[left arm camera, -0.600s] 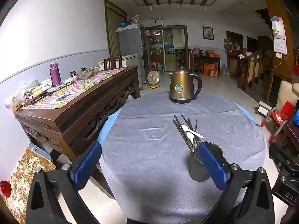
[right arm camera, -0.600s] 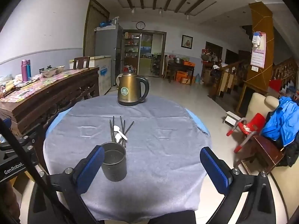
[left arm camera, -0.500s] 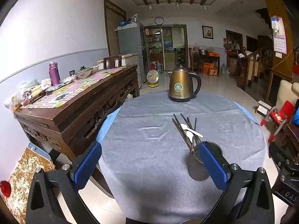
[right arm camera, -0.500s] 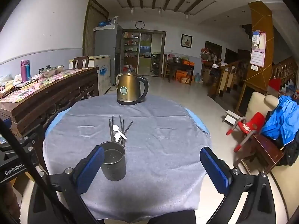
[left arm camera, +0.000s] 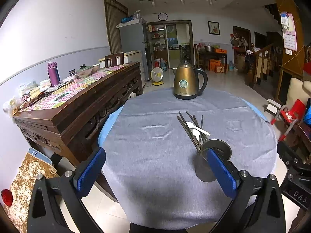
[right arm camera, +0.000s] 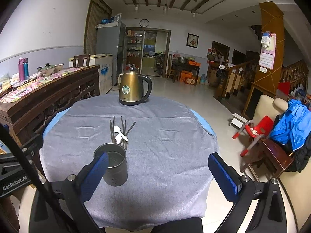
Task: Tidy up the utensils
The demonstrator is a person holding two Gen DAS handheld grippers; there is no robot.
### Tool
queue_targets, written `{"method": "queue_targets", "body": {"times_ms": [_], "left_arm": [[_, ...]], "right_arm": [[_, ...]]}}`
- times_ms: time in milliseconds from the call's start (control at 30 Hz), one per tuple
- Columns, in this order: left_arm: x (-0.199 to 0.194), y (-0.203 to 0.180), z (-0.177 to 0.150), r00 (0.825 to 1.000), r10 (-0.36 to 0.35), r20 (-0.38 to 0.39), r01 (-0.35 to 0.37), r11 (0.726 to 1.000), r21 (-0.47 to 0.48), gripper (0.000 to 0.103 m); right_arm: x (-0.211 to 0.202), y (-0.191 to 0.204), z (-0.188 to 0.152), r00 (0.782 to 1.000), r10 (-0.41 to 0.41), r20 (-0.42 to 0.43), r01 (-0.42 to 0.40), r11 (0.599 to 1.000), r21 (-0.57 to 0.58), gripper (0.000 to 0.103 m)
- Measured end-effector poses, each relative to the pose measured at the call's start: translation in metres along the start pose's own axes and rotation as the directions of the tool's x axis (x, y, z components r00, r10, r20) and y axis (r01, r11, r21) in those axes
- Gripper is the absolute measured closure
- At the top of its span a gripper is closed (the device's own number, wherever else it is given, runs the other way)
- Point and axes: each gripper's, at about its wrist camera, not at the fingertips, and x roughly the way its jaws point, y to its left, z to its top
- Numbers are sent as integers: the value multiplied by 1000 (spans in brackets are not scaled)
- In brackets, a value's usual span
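Hovering: both grippers hang over the near edge of the round tabletop, tilted downward.
Left gripper: jaws spread as wide as they go, nothing between them; its right finger overlaps the metal cup in the left wrist view, but no contact is visible.
Right gripper: jaws likewise fully apart and empty; its left finger stands in front of the cup's near side.
Cup: dark metal, upright on the gray cloth, nearer the person than the utensils.
Chopsticks: several dark sticks lying loose on the cloth just behind the cup, fanned and crossing.
Spoons: two white ones lying across the chopsticks.
Kettle: gold-colored, upright at the far edge of the tabletop, well apart from the utensils.
Sideboard: dark wood, left of the tabletop, holding bottles and bowls.
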Motion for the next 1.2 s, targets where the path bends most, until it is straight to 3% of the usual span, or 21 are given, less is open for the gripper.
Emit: {"method": "queue_targets", "body": {"times_ms": [367, 400, 533, 867, 967, 1033, 1200], "left_arm": [[-1, -5, -1, 1000, 0, 4, 0, 1000, 13, 0], [0, -5, -1, 1000, -1, 3, 1, 1000, 15, 0], [3, -7, -4, 1000, 0, -4, 0, 1000, 21, 0], [19, -7, -3, 999, -8, -34, 9, 1000, 25, 0], [30, -2, 0, 999, -3, -47, 4, 1000, 19, 0], [39, 3, 1, 998, 7, -61, -6, 1000, 6, 0], [74, 17, 9, 992, 7, -123, -11, 999, -31, 0]], "right_arm": [[-7, 2, 0, 1000, -17, 23, 17, 1000, 10, 0], [-7, 2, -1, 1000, -15, -11, 16, 1000, 5, 0], [-4, 0, -3, 999, -36, 0, 36, 999, -15, 0], [12, 1, -7, 996, -14, -92, 14, 1000, -1, 0], [22, -3, -4, 995, 17, -99, -15, 1000, 18, 0], [35, -11, 0, 987, 79, -140, -73, 996, 51, 0], [69, -28, 13, 971, 188, -146, -172, 978, 115, 0]]}}
